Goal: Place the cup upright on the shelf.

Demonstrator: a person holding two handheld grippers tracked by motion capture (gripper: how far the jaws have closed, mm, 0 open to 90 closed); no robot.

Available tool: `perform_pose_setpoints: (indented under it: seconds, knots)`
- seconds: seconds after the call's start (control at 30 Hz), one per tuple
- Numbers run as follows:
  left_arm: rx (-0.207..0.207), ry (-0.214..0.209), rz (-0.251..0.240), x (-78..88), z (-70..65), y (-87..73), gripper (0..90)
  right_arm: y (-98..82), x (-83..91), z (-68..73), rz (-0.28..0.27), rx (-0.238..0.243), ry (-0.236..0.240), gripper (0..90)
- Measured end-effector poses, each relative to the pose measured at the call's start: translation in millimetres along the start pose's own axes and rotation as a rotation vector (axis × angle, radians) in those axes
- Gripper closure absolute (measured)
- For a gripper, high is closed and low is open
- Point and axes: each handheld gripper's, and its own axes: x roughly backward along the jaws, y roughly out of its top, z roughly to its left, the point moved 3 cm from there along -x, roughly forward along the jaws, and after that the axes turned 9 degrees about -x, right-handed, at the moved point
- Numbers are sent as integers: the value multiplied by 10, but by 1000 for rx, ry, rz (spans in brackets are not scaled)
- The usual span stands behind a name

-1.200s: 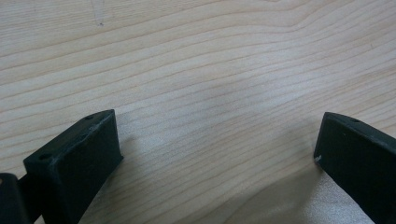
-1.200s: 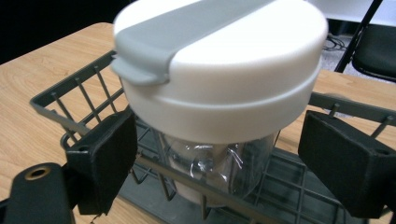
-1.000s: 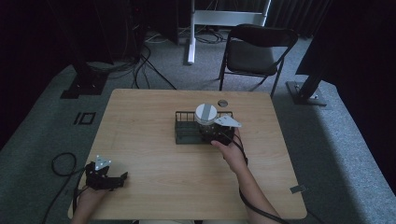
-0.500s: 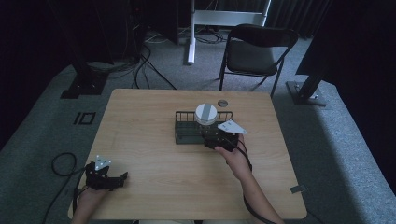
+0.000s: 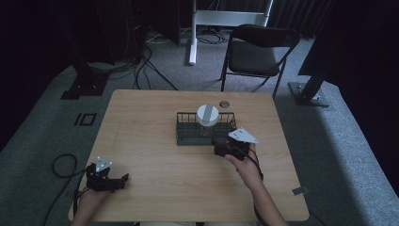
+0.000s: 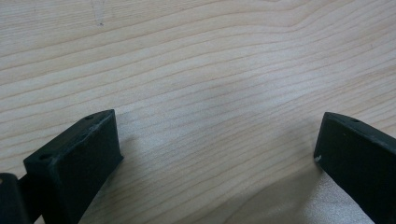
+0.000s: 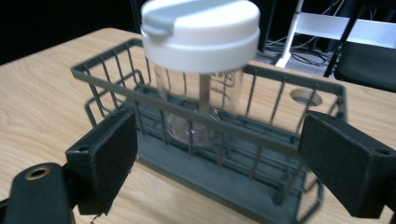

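Here, wire basket (image 5: 206,133) mid-bench (image 5: 141,122), bare wood all round; lidded jar (image 5: 207,115) upright inside. Right tool (image 5: 217,147) wide, just beside basket's near wall. Left tool (image 5: 123,181) wide, well apart, near bench's front corner.

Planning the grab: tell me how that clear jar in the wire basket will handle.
The jar looks like clear glass or plastic, so probably smooth and slippery. Its wide white lid overhangs the body, likely top-heavy. It appears empty, so probably light.

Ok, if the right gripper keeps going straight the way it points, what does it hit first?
Probably the near wall of the wire basket, which spans the gap between the open right gripper's jaws. The white-lidded jar stands just behind that wall, inside the basket.
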Motion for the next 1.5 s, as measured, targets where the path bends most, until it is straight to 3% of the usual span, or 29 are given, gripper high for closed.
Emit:
perform_pose_setpoints:
  seconds: [0.93, 1.5]
  knots:
    - [0, 0, 0, 0, 0, 0, 5, -531, 161, -462, 81, -22, -98, 118]
    - [0, 0, 0, 0, 0, 0, 6, -763, 259, -784, 155, -97, -195, 118]
